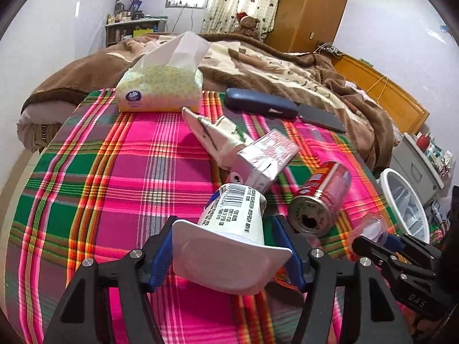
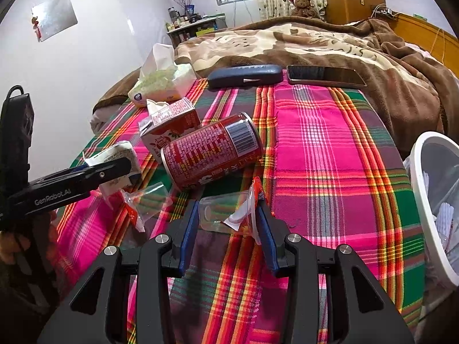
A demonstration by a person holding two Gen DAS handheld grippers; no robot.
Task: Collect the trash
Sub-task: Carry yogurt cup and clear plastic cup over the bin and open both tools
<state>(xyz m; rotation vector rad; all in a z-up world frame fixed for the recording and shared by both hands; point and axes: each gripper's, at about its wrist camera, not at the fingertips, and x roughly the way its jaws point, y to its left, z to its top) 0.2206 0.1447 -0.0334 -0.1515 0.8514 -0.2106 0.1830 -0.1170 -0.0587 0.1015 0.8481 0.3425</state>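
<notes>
A white yogurt cup [image 1: 232, 229] with a barcode lies on its side on the plaid cloth [image 1: 114, 172], and my left gripper [image 1: 223, 223] is shut on its wide rim, a blue pad on each side. My right gripper [image 2: 226, 206] is shut on a clear plastic cup [image 2: 221, 215] with a peeled red-and-white lid. It also shows at the right edge of the left wrist view. A red can [image 2: 212, 152], a juice carton [image 2: 169, 126], a flattened carton [image 1: 212, 132] and a second clear cup [image 2: 149, 200] lie between and beyond the grippers.
A white bin [image 2: 419, 200] lined with a bag stands off the cloth's right edge. At the back lie a tissue pack [image 1: 160, 89], a dark glasses case [image 1: 261, 103] and a phone [image 1: 321, 117], with a brown blanket [image 1: 287, 57] behind.
</notes>
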